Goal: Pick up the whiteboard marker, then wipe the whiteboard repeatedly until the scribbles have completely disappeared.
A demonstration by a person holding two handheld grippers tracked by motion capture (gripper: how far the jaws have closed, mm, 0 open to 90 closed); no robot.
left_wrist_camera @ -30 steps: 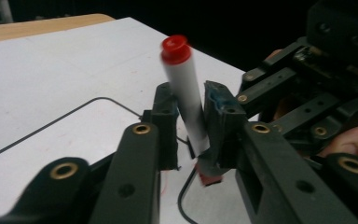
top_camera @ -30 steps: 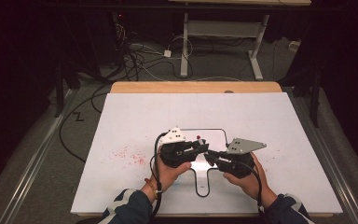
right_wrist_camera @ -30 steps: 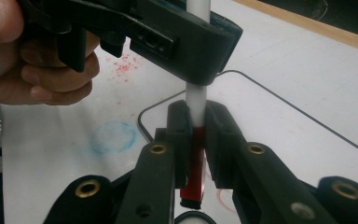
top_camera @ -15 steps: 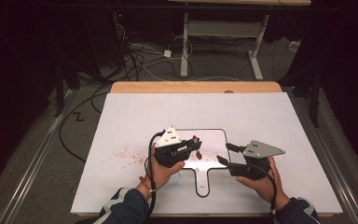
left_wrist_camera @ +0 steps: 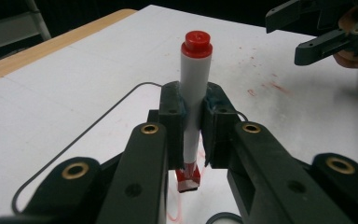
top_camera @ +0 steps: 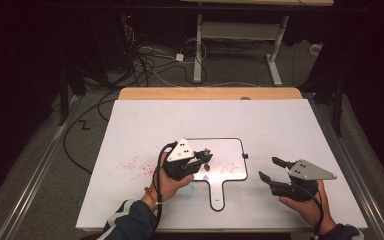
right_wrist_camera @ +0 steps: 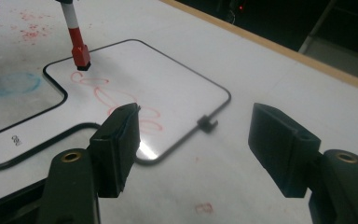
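left tongs [top_camera: 206, 161] are clamped on a red marker [left_wrist_camera: 193, 107], tip down over the small handled whiteboard [top_camera: 230, 150] with red loops scribbled on it. right tongs [top_camera: 269, 169] have just been opening, nothing between them, sitting off past the board's right edge. plenty of bare white tabletop [top_camera: 280, 125] all round, wooden edge at the far side

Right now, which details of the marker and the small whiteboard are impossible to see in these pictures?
- Marker tip: left gripper view, the left claw covers the barrel; whether it touches the whiteboard is unclear.
- Red scribble: right gripper view, a jaw covers part.
- Whiteboard handle: cut off by that view's edge.
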